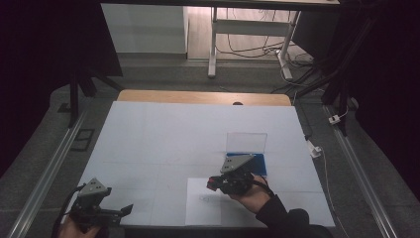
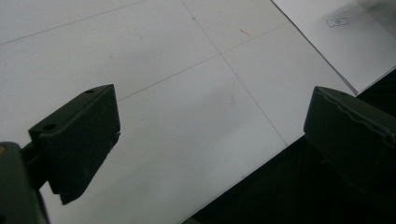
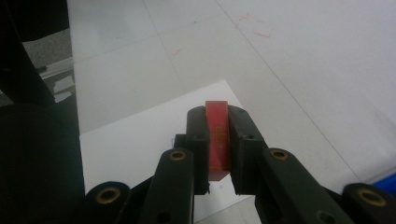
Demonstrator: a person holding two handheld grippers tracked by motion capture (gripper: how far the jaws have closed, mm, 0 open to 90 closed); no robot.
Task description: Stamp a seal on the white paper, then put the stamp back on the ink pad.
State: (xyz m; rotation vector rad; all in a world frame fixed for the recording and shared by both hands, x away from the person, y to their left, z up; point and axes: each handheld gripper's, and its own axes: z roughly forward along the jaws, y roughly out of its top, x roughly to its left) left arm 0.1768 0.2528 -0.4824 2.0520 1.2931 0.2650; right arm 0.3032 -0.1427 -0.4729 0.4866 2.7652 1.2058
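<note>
The right gripper is clamping a small red block between its two black jaws, the pads pressing on the block's broad faces. In the right gripper view the block is standing on end: its long axis is running along the jaws, pointing away from the camera, with the upper end projecting slightly past the jaw tips. The block is hanging above a white sheet of paper that is lying on the white table. In the high view the right gripper is pointing toward the table's left side, just in front of a blue box with a raised clear lid. The left gripper is resting open near the table's edge, holding nothing.
</note>
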